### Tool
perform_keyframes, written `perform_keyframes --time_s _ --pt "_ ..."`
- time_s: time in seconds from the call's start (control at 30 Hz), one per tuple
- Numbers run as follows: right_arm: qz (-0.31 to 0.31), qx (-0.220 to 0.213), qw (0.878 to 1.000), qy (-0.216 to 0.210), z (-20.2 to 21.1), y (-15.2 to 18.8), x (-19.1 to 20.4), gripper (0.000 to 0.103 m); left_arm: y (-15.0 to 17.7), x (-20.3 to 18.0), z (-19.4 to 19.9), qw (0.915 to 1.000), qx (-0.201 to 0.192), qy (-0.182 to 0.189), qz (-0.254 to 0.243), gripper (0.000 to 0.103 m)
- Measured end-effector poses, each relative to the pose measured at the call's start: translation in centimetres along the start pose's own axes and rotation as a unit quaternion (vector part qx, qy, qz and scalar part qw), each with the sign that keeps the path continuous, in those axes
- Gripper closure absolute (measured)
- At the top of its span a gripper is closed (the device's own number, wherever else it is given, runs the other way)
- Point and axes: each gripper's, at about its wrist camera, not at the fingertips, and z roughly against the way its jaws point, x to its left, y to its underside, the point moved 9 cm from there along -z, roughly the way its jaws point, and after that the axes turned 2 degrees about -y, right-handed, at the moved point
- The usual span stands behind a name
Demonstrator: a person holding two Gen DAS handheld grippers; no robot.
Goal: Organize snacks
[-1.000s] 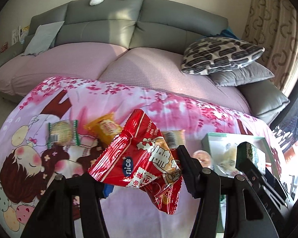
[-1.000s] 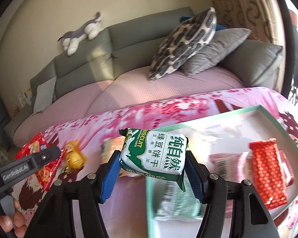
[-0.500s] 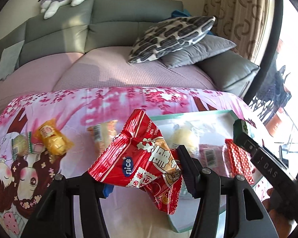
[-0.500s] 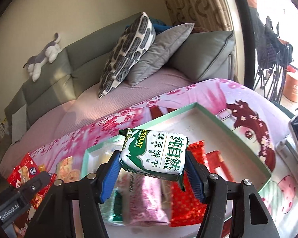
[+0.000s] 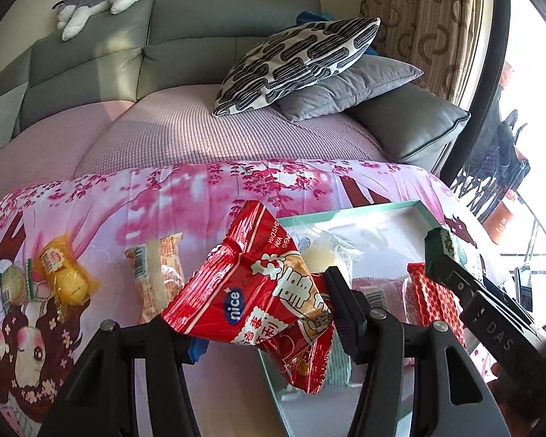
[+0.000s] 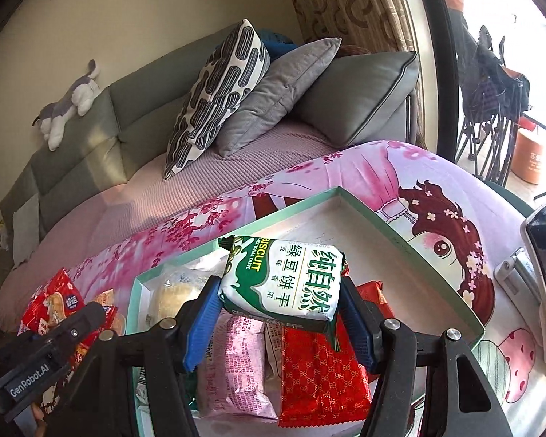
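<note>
— Snacks first: where are they?
— Several wrapped packets lie in the shallow mint-green cardboard tray (image 6: 411, 244) on the pink cartoon-print cloth (image 5: 185, 196); a yellow packet (image 5: 63, 273) and an orange-and-white one (image 5: 160, 273) lie on the cloth, left of the tray.
— And the grippers?
— The left gripper (image 5: 262, 313) is clamped on a crinkled red foil snack bag (image 5: 258, 291), held over the tray's near-left edge. The right gripper (image 6: 278, 309) pinches a green-and-white biscuit pack (image 6: 284, 276) above the packets in the tray, over a pink wrapper (image 6: 236, 364) and a red patterned one (image 6: 320, 375).
</note>
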Motion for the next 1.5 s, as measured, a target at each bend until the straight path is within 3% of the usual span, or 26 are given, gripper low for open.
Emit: perform_keyframes --time_s 0.2,0.6,1.5 --pt "0.018 0.004 1.000 0.001 -1.3 0.0 0.8 0.037 -0.7 -0.1 -3.0 0.9998 0.016 0.003 0.009 0.045" --pt "0.024 0.037 0.999 0.003 -3.5 1.4 1.4 0.037 -1.5 0.9 -6.7 0.9988 0.039 -0.029 0.008 0.045" --pt "0.011 0.040 0.999 0.017 -6.1 -0.3 0.0 0.036 -1.7 -2.5 -9.5 0.9970 0.069 -0.009 -0.033 0.045"
